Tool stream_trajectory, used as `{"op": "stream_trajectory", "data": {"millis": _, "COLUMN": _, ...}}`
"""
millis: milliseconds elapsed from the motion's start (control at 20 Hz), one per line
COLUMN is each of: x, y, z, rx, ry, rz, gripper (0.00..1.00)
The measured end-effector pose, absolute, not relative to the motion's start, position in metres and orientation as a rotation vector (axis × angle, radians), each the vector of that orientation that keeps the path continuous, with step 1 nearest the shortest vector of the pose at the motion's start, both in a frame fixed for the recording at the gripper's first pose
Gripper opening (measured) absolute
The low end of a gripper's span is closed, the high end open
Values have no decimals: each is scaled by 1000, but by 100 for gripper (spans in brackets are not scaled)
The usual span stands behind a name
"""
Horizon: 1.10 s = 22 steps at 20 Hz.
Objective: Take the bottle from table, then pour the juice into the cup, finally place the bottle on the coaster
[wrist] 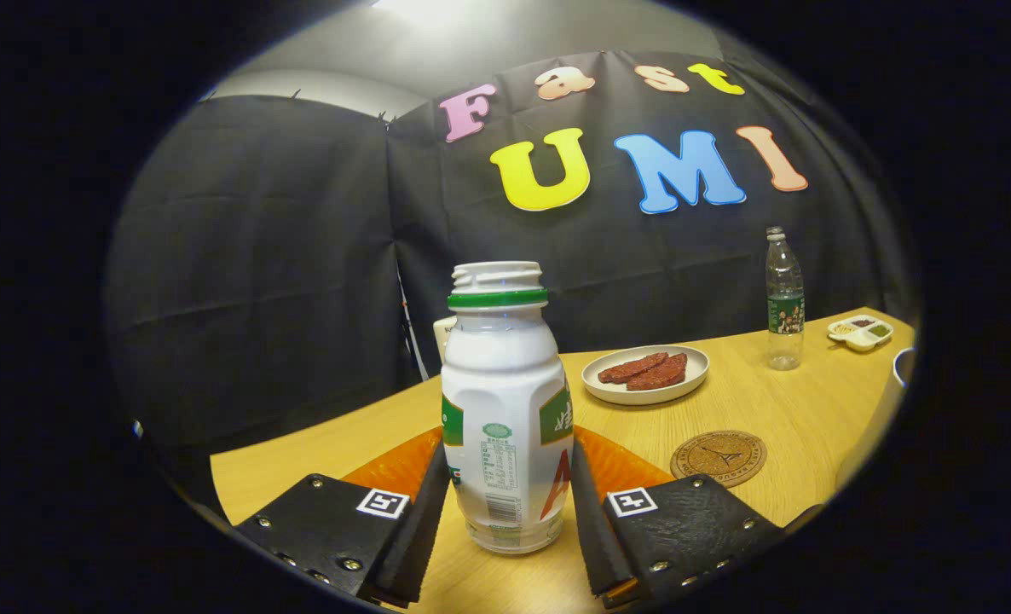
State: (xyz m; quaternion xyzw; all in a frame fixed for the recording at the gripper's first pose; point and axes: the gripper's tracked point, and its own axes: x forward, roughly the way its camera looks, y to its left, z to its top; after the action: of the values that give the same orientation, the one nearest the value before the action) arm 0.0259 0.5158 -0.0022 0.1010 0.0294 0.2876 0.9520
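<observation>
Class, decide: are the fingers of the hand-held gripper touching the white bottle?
Touching. The gripper view shows both fingers of the hand-held gripper pressed flush against the white bottle's sides, with no gap on either side.

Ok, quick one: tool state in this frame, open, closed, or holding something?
Tool: closed on the white juice bottle, a finger pressed to each side; the bottle stands upright on the table, cap off.

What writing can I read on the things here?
Nothing reads clearly.
Juice bottle, clamped between the gripper's fingers: label print too small to read.
Coaster: ring of lettering too small to read.
Water bottle: label blurred.
Finger tags: black-and-white square patterns, no words.
</observation>
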Motion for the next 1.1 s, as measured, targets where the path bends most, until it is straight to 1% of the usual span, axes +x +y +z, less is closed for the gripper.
{"op": "stream_trajectory", "data": {"millis": 400, "x": 20, "y": 482, "z": 38, "rx": 537, "ry": -17, "rz": 606, "gripper": 70}}
{"op": "stream_trajectory", "data": {"millis": 550, "x": 18, "y": 458, "z": 51, "rx": 684, "ry": -63, "rz": 590, "gripper": 70}}
{"op": "stream_trajectory", "data": {"millis": 850, "x": 18, "y": 423, "z": 58, "rx": 901, "ry": -108, "rz": 551, "gripper": 70}}
{"op": "stream_trajectory", "data": {"millis": 1100, "x": 21, "y": 405, "z": 66, "rx": 1051, "ry": -144, "rz": 554, "gripper": 70}}
